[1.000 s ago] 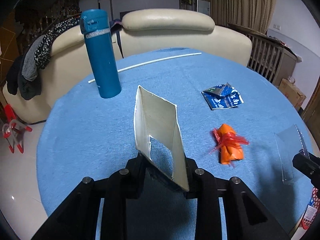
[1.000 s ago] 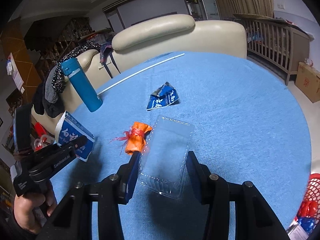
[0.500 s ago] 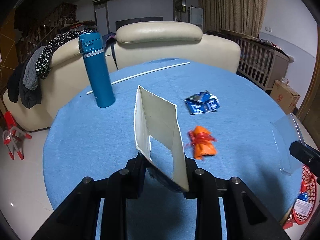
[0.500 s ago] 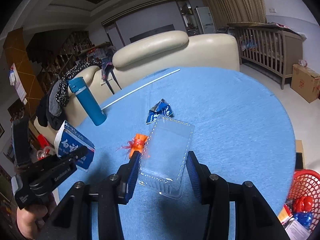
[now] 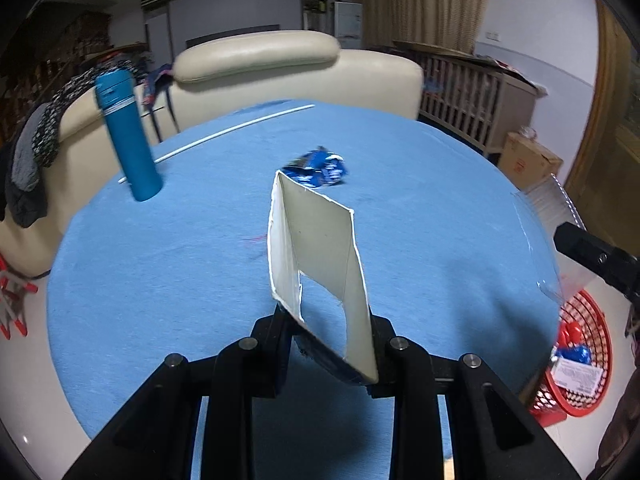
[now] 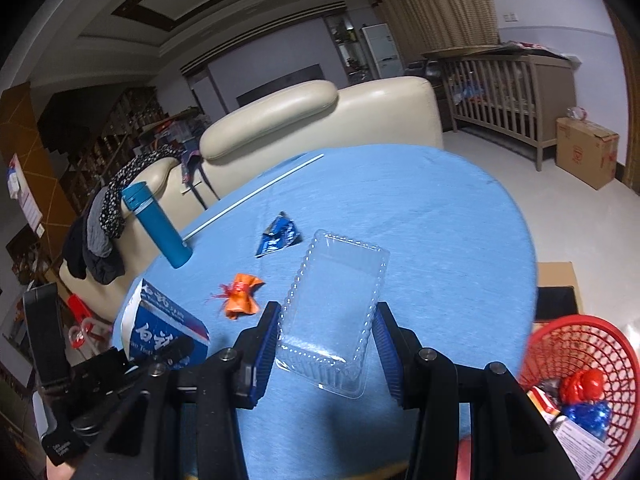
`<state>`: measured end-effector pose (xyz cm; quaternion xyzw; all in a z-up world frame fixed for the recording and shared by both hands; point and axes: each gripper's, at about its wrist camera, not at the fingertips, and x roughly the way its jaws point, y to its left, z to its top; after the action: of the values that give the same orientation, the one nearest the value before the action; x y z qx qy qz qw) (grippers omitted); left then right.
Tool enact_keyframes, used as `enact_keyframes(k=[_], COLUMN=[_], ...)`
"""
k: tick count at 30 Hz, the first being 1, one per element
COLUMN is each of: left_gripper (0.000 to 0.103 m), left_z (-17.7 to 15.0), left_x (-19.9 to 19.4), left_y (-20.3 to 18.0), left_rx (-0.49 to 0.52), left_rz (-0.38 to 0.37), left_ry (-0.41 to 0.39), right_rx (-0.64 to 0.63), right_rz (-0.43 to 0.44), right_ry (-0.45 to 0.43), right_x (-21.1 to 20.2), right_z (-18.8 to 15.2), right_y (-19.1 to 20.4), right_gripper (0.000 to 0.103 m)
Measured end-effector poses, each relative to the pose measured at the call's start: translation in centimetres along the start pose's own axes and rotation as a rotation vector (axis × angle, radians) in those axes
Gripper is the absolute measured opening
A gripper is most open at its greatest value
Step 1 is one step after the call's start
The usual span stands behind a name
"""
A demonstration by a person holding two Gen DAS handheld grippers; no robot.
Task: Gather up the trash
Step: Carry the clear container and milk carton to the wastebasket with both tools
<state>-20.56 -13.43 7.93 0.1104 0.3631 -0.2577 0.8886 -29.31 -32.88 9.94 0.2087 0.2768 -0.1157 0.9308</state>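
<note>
Carrying both loads, the right gripper [image 6: 326,346] is clamping the clear tray [image 6: 334,312] and should be swinging toward the basket [image 6: 580,364] at lower right, while the left gripper [image 5: 330,340] is squeezing the carton [image 5: 320,268], releasing only above the rim.

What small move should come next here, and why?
Probably carry the right tool rightward over the red basket and release. It is shut on the clear plastic tray, lifted off the blue table, and the basket beside the table already holds trash. The left tool grips a carton.
</note>
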Motion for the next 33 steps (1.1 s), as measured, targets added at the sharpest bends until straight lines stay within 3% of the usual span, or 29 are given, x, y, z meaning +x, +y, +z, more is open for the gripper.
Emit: enact_keyframes(k=[15,33], left_gripper=[0.03,0.03], left_z=[0.8,1.2], left_x=[-1.0,-1.6], left_y=[-7.8,-16.4], left_rx=[0.154,0.315], left_rz=[-0.069,-0.178], left_ry=[-0.007,-0.01], right_rx=[0.091,0.19], right_rz=[-0.097,-0.202], right_ry=[-0.069,-0.096], right_x=[-5.7,-9.6], right_z=[-0.9,-2.4], right_y=[-7.8,-14.9], right_gripper=[0.049,0.049])
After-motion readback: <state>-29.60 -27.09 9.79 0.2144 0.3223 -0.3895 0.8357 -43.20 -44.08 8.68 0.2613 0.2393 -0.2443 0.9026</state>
